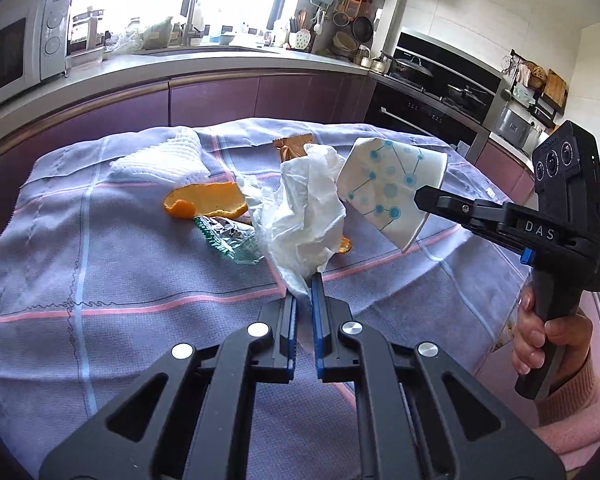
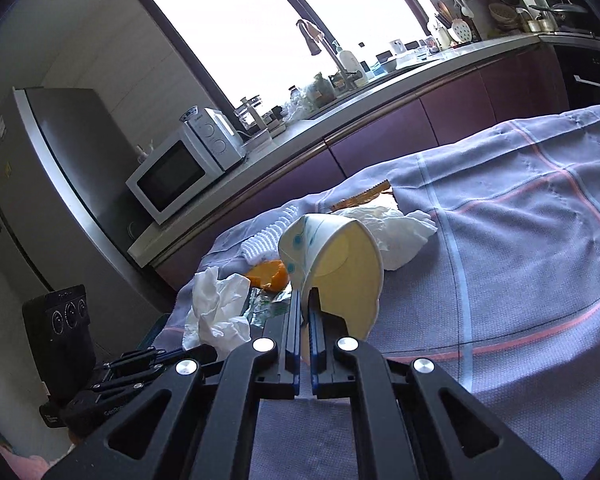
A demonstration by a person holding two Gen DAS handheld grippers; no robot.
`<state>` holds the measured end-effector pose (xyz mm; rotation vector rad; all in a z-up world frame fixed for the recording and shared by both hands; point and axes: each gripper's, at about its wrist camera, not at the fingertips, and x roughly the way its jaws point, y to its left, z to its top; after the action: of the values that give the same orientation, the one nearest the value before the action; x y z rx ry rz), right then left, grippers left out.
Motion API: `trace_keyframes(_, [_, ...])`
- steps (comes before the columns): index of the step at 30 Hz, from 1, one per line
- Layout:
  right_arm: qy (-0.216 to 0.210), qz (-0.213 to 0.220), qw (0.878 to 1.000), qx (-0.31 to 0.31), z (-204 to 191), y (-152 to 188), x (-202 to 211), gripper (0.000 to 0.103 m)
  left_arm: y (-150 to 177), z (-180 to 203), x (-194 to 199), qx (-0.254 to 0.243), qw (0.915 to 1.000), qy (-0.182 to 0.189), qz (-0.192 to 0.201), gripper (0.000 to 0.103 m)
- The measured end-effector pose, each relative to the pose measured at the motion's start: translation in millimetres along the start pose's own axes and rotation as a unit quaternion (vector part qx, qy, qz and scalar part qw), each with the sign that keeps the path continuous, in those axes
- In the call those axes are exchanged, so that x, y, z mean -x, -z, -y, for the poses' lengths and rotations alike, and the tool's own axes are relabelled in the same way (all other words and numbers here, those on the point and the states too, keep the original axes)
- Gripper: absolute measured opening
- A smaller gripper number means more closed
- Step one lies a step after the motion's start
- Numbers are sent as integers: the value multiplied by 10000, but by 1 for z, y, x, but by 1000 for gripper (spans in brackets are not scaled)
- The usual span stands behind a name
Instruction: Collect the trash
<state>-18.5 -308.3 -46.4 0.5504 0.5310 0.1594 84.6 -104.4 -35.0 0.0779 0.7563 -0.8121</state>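
My left gripper (image 1: 305,286) is shut on the lower corner of a crumpled white tissue (image 1: 300,216), which stands up off the lilac checked cloth (image 1: 140,280). At the right, a hand holds my right gripper (image 1: 420,198), shut on the rim of a white paper cup with blue dots (image 1: 384,180). In the right wrist view the right gripper (image 2: 305,300) pinches the cup (image 2: 340,264) by its wall, mouth turned toward the camera. The held tissue (image 2: 216,308) shows at lower left.
On the cloth lie an orange peel (image 1: 208,202), a clear green-printed wrapper (image 1: 232,240), a brown wrapper (image 1: 292,146), a white foam net (image 1: 164,160) and a second tissue (image 2: 396,232). A kitchen counter (image 1: 220,60) with a microwave (image 2: 172,172) runs behind.
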Motion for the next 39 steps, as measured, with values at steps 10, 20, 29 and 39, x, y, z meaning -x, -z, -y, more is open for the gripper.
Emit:
trace_keyframes(10, [-624, -353, 9961, 521, -53, 4, -27, 3, 16, -29, 61, 269, 9982, -422, 345, 7])
trace_keyframes(20, [-1220, -855, 9830, 1076, -118, 7, -72, 3, 37, -77, 120, 712, 9900, -1065, 598, 7])
trace_keyframes(29, [-1716, -1280, 9630, 1635, -185, 14, -117, 3, 55, -132, 173, 1216, 9734, -1750, 847, 7])
trace_keyframes(39, [-2102, -1742, 9398, 2055, -245, 29, -165, 3, 80, -203, 214, 1744, 9490, -2488, 840, 7])
